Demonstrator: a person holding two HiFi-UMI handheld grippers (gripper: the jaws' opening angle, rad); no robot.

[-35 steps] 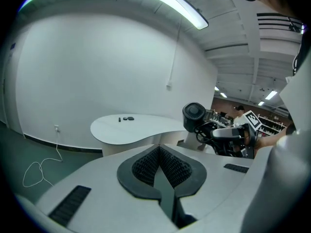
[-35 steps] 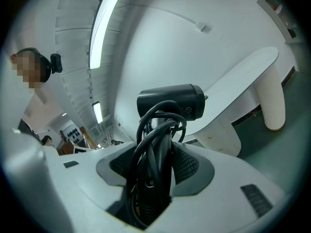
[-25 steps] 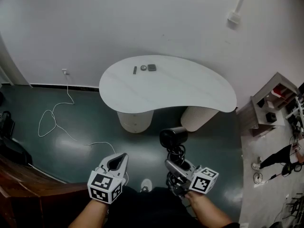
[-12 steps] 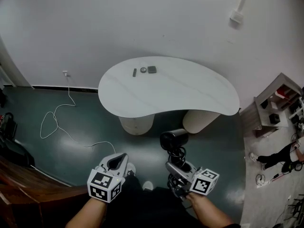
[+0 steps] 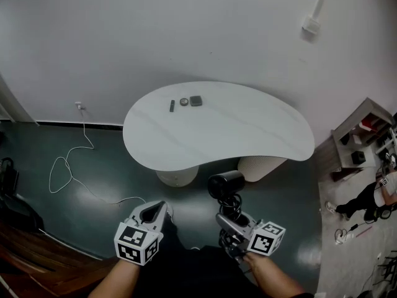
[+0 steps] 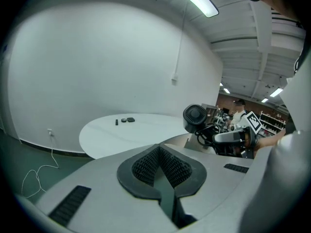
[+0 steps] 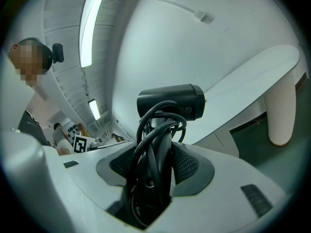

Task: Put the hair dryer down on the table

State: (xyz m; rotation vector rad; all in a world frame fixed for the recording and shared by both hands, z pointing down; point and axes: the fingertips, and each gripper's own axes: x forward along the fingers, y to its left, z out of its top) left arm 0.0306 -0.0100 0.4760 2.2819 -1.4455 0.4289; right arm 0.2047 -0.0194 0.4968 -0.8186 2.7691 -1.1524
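A black hair dryer with its cord coiled round the handle is held upright in my right gripper, whose jaws are shut on the handle. Its barrel points sideways above the jaws. The same hair dryer shows at the right of the left gripper view. My left gripper hangs beside it with its jaws shut and nothing between them. The white kidney-shaped table stands ahead, a short way beyond both grippers.
Three small dark items lie near the table's far edge. A white cable trails over the dark green floor at left. A shelf unit and a person are at the right. A white wall rises behind the table.
The table has come a little closer and lower in the head view. Both grippers keep their places, and the hair dryer stays gripped.
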